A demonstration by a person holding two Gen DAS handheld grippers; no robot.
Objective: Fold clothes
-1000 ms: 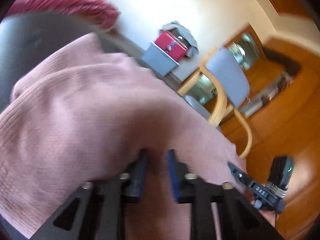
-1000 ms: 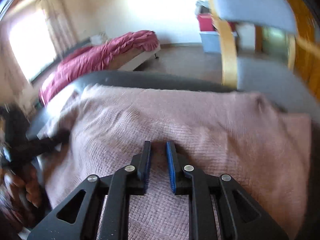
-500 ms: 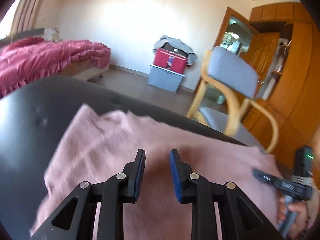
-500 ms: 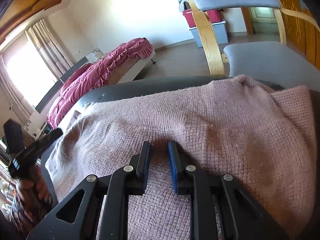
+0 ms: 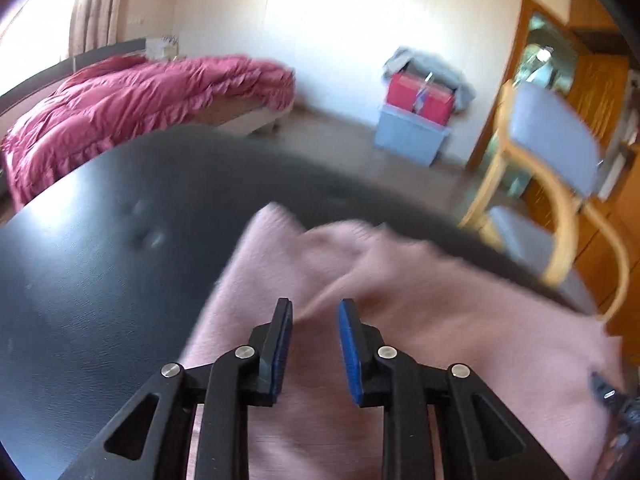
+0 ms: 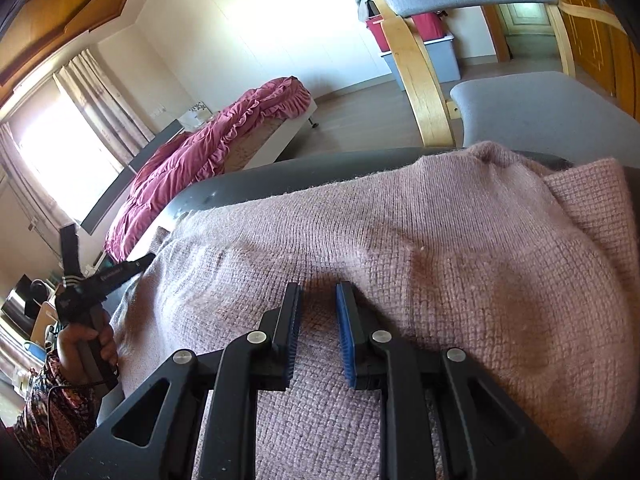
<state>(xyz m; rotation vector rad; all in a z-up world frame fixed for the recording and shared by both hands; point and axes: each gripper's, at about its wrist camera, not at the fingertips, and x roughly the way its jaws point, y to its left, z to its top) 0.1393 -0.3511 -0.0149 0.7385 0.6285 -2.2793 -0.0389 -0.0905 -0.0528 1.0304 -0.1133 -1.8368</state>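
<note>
Since a second ago the left gripper (image 5: 314,346) has lifted off the sweater (image 5: 400,320) and its jaws have just been opening: then the cloth was bunched between its pads, now the blue pads stand a little apart with nothing between them, hovering above the knit. The sweater, pink and loosely folded, lies on the dark table (image 5: 100,280), filling its near right part in the left view; its far edge is smeared by motion blur, so the folds there are hard to read, and its near part is cut off behind the gripper's black arms. In the right view the same sweater (image 6: 400,240) is sharp, with a doubled layer at the right edge, and its far hem lies just short of the table (image 6: 280,176) rim. The right gripper (image 6: 318,332) sits low over the knit, pads narrowly parted; no fold shows between them, though whether the tips touch the cloth cannot be told. At the left of that view a hand (image 6: 86,344) holds the left gripper's handle, and a patterned sleeve (image 6: 52,412) is cut off by the frame. Beyond the table stand a chair (image 6: 520,100), a bed (image 5: 140,100) with a red cover, and a bin (image 5: 412,136), blurred.
</note>
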